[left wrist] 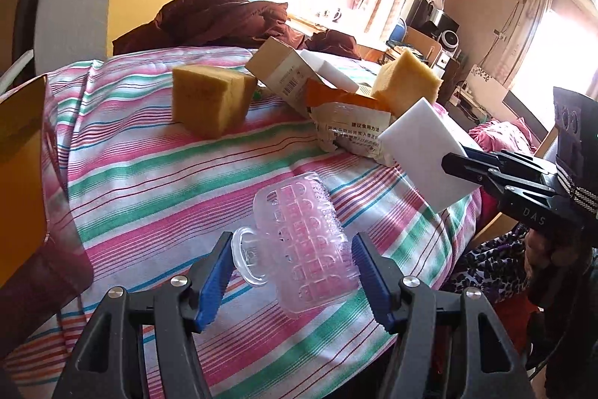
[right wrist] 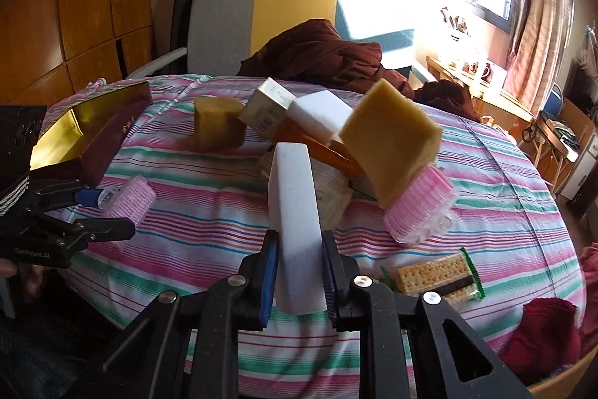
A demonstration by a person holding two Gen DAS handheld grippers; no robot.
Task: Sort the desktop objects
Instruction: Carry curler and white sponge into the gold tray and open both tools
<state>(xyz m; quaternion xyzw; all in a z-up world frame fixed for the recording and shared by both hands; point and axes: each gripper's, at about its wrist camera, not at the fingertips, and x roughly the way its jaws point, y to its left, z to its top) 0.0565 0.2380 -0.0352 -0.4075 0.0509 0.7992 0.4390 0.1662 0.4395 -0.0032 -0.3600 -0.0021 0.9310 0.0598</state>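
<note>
Two grippers busy: right gripper (right wrist: 299, 281) clamped on flat white foam block (right wrist: 297, 230), lifted above striped cloth (right wrist: 209, 234); left gripper (left wrist: 289, 281) spread wide around clear pink spiky roller (left wrist: 302, 245). Could easily squirt sideways, being round, slick plastic on soft fabric.

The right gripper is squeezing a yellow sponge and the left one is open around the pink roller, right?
Not quite. The right gripper is squeezing a white foam block, not a yellow sponge; the right wrist view shows it clamped between the blue pads. The yellow sponges sit on the striped cloth. The rest is right: the left gripper is open around the pink roller.
</note>
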